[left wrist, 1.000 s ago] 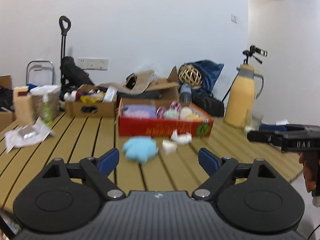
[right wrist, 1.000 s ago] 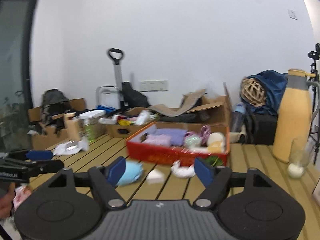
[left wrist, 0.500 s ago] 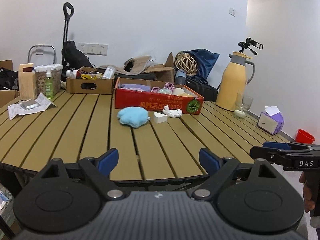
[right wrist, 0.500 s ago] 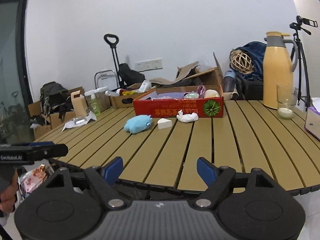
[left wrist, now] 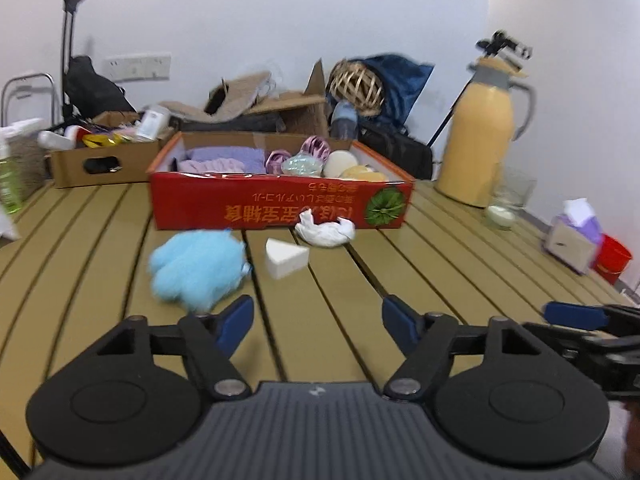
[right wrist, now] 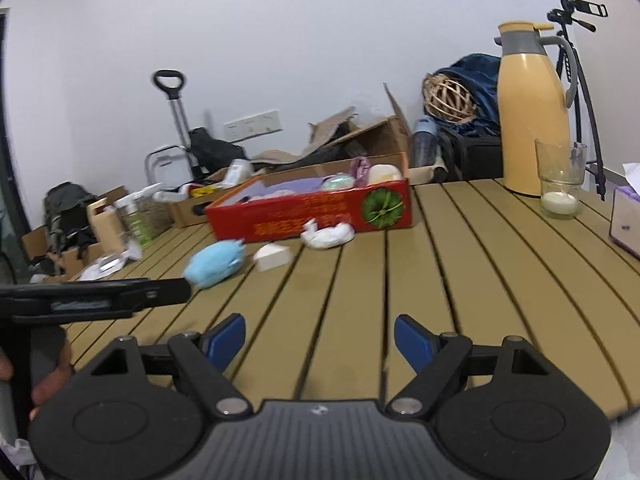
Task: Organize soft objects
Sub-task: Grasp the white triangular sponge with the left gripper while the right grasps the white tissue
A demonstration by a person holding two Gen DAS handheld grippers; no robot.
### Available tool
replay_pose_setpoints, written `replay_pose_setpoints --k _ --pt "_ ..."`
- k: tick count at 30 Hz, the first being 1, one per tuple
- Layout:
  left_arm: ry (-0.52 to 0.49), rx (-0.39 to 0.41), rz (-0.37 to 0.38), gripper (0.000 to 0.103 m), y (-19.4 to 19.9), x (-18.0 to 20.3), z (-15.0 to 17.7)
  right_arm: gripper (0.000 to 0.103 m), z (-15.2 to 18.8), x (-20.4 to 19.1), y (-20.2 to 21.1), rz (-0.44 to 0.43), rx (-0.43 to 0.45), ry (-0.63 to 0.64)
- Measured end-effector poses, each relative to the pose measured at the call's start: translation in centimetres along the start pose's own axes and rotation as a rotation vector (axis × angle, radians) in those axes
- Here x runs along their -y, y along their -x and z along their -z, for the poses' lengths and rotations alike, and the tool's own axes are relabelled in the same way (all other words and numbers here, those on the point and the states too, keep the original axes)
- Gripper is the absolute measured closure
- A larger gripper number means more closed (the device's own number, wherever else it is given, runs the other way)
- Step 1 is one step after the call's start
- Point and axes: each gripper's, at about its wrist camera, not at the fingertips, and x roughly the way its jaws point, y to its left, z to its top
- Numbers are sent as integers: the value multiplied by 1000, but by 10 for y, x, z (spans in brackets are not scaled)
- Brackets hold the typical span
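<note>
Left wrist view: slatted tabletop (left wrist: 320, 320), red box (left wrist: 280, 208) at its far part.
Red box content: purple cloth (left wrist: 224, 160) at left; small pink, pale green and cream soft pieces (left wrist: 320, 160) at right, blurred, exact kind not clear.
Brown box (left wrist: 100, 164): left of the red box, filled with mixed small things, hard to make out.
Loose soft things: blue plush (left wrist: 196, 268), white wedge sponge (left wrist: 286, 258) just beside it, crumpled white cloth (left wrist: 326, 230) touching the red box front.
Glass (right wrist: 560, 178): beside yellow jug (right wrist: 532, 120), something white at the bottom.
Tissue box (left wrist: 572, 238): at right edge; cut off in the right wrist view.
Left gripper (left wrist: 318, 322): jaws just closing somewhat, but well apart, nothing between them, above bare slats near the blue plush.
Right gripper (right wrist: 320, 338): wide, empty, over the near tabletop edge.
</note>
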Motion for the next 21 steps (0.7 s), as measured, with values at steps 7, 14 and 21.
replay_pose_setpoints --k 7,14,21 --pt "-78 -83 -84 37 -105 -2 -26 22 -49 20 -61 13 20 -5" --pt "-8 -65 -30 71 -108 -15 -28 22 -84 23 -135 -31 -29 47" --pt "89 35 37 71 -57 -39 -26 22 -99 11 -233 9 -178 51"
